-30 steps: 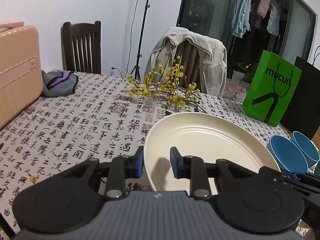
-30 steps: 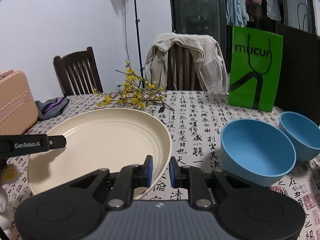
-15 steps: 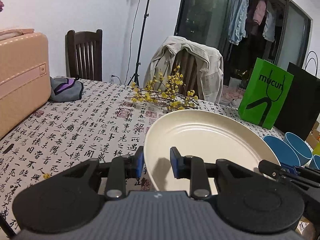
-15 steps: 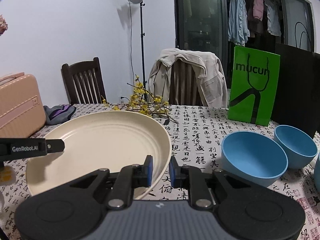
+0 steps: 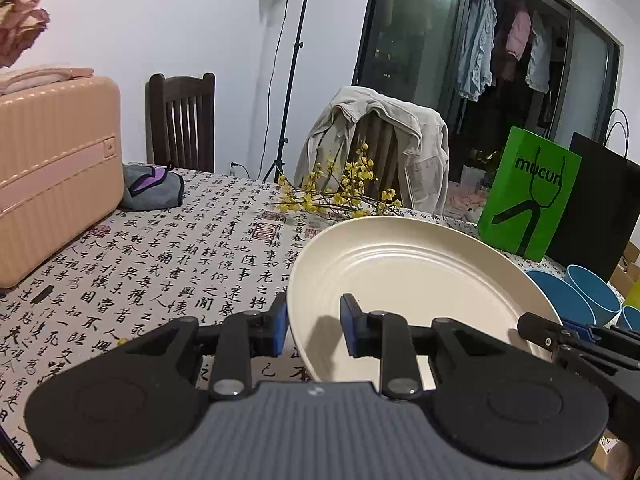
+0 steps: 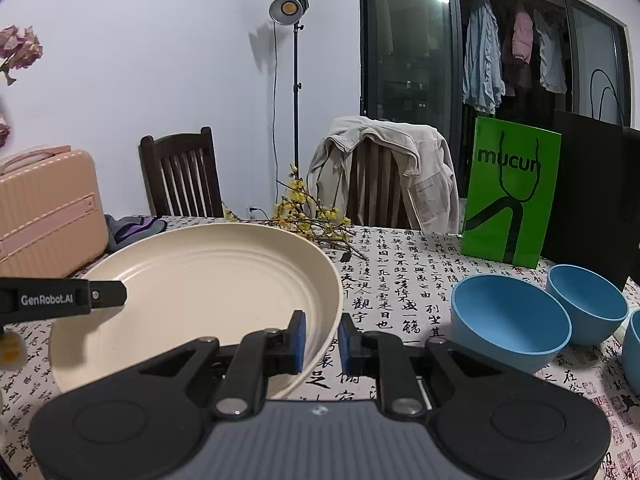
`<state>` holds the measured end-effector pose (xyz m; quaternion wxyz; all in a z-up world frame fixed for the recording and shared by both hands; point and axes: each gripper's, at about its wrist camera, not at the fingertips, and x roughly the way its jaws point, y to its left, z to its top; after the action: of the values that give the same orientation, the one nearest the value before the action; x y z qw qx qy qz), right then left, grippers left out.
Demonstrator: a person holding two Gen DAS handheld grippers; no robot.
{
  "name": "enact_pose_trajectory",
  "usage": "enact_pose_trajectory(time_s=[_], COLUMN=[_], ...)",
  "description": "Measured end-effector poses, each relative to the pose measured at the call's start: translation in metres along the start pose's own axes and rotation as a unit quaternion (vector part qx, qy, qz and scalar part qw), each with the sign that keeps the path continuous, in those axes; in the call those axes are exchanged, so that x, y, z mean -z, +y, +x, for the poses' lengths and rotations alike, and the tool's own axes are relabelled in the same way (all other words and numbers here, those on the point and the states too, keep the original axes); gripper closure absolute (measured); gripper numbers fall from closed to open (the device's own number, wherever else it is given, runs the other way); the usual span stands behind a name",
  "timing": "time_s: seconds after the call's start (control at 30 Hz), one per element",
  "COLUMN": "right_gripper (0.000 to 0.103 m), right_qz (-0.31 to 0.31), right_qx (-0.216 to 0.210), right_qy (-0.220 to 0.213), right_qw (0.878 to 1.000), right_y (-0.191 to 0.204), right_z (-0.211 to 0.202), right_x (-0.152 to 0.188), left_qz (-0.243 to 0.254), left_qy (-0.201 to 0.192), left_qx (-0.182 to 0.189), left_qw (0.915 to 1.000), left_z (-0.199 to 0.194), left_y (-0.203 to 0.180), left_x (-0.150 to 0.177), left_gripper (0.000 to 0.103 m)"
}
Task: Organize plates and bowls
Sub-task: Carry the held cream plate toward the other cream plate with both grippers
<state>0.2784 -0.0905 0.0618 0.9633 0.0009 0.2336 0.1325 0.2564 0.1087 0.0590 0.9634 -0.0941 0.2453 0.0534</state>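
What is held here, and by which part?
The plate, by its rim: left tool on its left edge, right tool on its right edge.

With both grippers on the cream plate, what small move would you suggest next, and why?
Probably carry the plate level and clear of the table. The left gripper and right gripper each pinch opposite rims, and blue bowls sit close on the right.

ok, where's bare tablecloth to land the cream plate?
Widest free patch: calligraphy tablecloth between the peach suitcase, grey pouch and yellow flower branch. A narrower strip runs between the round cream plate, held by both grippers, and the blue bowls. Crowded on the bowls' side, by the green paper bag.
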Motion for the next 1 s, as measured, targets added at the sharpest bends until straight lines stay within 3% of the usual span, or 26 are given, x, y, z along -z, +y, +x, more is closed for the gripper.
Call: enact_pose_trajectory(time_s=[1.0], right_gripper=[0.086], right_qz=[0.0], right_qx=[-0.004], right_qy=[-0.053], right_qw=[0.999], right_y=[-0.003], right_z=[-0.051], right_x=[0.026], left_qz=[-0.001], left_qy=[-0.044], left_qx=[0.007], left_qw=[0.999], left_z=[-0.062], left_y=[-0.006], left_x=[0.032], left_gripper=[0.076])
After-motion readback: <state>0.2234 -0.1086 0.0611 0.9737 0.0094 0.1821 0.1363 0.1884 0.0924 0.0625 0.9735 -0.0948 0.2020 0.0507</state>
